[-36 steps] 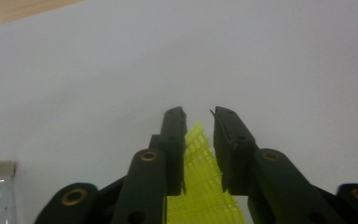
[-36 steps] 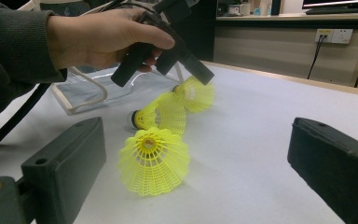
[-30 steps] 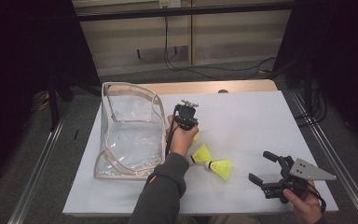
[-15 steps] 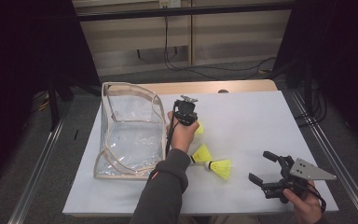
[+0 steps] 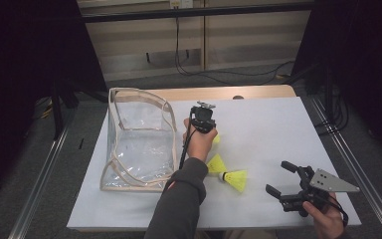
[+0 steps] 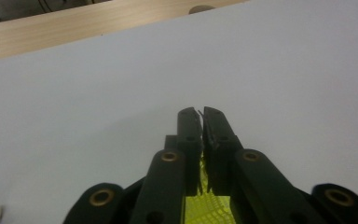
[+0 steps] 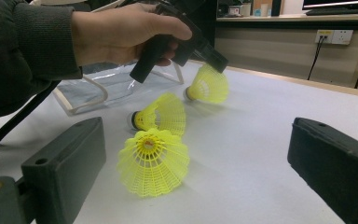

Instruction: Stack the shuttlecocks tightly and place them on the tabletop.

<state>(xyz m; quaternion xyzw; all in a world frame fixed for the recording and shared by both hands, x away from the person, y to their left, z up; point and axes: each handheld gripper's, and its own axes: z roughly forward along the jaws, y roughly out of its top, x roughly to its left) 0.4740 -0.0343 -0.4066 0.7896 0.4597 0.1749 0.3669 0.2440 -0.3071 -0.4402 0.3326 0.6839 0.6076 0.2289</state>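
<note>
Jaws of the left gripper are pressed nearly together, with the yellow mesh skirt of a shuttlecock pinched between them; the right gripper view shows this held shuttlecock hanging from the jaw tips just above the worktop, its cork end turned toward the clear bag. In the high view the left gripper sits near the middle of the worktop, just beside the bag's right wall, with the person's left hand wrapped round its handle. Two more shuttlecocks lie on the worktop toward the near edge: a middle one on its side and a nearest one with its open skirt facing the right gripper's camera. The two lie close together, though whether they touch is unclear. The right gripper is held near the near right corner of the worktop, its jaws spread wide and gripping nothing. The bag stands open along the left side of the worktop.
</note>
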